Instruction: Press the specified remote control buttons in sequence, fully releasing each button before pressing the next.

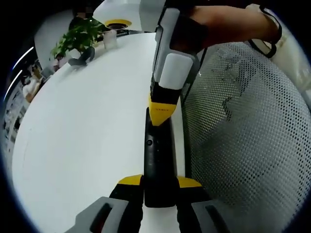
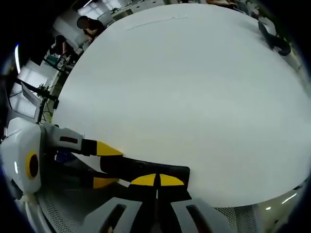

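We see our right gripper (image 2: 156, 180), yellow tips together, pressing on the black remote control (image 2: 146, 170) at the white table's (image 2: 184, 87) edge. Our left gripper (image 2: 104, 165) clasps the remote's other end from the left.

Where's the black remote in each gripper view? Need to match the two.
Left gripper view: the black remote runs up the lower centre, clamped between the left gripper tips, with the right gripper closed tips on its far end.
Right gripper view: it lies at bottom centre-left, under the right gripper.
Shared landmark: the white table.
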